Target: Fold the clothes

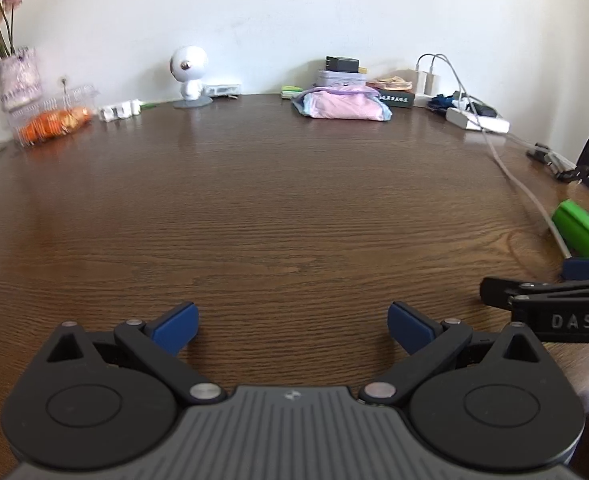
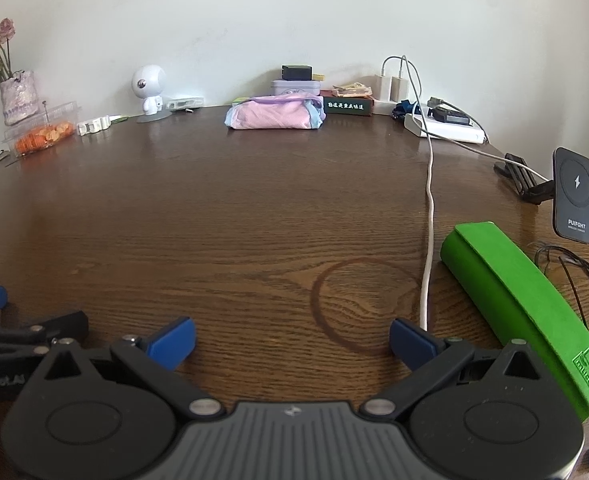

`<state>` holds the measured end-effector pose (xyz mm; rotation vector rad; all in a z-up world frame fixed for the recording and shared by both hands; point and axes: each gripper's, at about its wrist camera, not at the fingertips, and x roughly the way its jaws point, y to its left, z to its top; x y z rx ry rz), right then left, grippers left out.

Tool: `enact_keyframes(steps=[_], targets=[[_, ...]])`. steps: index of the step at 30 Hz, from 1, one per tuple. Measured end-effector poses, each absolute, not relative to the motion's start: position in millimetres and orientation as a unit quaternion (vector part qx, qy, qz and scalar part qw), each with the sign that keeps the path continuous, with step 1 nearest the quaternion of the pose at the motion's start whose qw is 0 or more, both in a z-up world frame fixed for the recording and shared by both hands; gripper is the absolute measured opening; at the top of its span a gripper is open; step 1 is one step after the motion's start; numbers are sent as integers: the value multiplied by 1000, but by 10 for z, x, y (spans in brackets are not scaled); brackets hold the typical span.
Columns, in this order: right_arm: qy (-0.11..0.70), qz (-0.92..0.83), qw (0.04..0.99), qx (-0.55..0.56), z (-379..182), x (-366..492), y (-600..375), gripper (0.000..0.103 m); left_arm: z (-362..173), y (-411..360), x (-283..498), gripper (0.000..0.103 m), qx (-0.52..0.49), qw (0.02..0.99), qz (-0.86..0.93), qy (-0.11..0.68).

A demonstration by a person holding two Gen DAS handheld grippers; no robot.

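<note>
A folded pink garment with pale blue and lilac edges (image 1: pixel 340 106) (image 2: pixel 274 117) lies at the far side of the brown wooden table (image 1: pixel 274 208) (image 2: pixel 234 216), close to the wall. My left gripper (image 1: pixel 292 326) hovers low over the near table edge, open, with nothing between its blue pads. My right gripper (image 2: pixel 292 342) stands beside it on the right, also open and empty. Both are far from the garment. Part of the right gripper shows at the left wrist view's right edge, and part of the left gripper at the right wrist view's left edge.
A green case (image 2: pixel 522 312) and a white cable (image 2: pixel 428 216) lie on the right. A phone charger stand (image 2: pixel 574 196), a power strip (image 2: pixel 446 130), boxes (image 2: pixel 296 84), a white figurine (image 2: pixel 148 88), a clear box of orange items (image 2: pixel 42 134) and a flower vase (image 2: pixel 18 96) line the far edge.
</note>
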<state>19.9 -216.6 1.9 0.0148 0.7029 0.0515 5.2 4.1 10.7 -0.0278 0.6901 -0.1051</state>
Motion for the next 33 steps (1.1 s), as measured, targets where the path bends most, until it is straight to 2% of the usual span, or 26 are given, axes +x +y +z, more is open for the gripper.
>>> enact_keyframes(steps=[4,7,11,14,17,19,22,23,24,25,29,30,33], targets=[[358,49,931,42,75,362,-2313,103,278,214,348,103,-97,917,-57,383],[348,89,928,97,320,548,-2497,103,621,356,629,103,-128,922,-71,358],[253,134,949,132,1004,867,-2847,103,1183,400,1223,103,-75,950,-82,291],[191,139,961,144,1379,1286,-3078,103,1356,279,1869,103,-25,961,-90,262],[204,126,964,117,1379,2009,-3128,103,1183,98,2564,103,0,961,-84,265],[250,120,956,96,1212,2496,-3082,100,973,-48,2986,103,20,952,-88,293],[313,133,939,55,898,3101,-2976,78,689,-264,3389,101,66,945,-85,309],[325,135,935,49,822,3246,-2952,76,614,-288,3524,101,58,941,-91,322],[333,138,932,44,737,3372,-2911,74,548,-300,3666,97,42,936,-96,337],[340,141,929,41,671,3523,-2884,70,496,-293,3818,88,13,929,-102,356],[368,144,917,44,474,4082,-2799,45,374,-290,4262,76,-48,911,-100,397],[374,142,915,51,439,4189,-2795,41,357,-285,4326,74,-52,910,-96,400],[401,130,903,83,291,4502,-2817,38,315,-209,4459,67,-89,904,-99,407]])
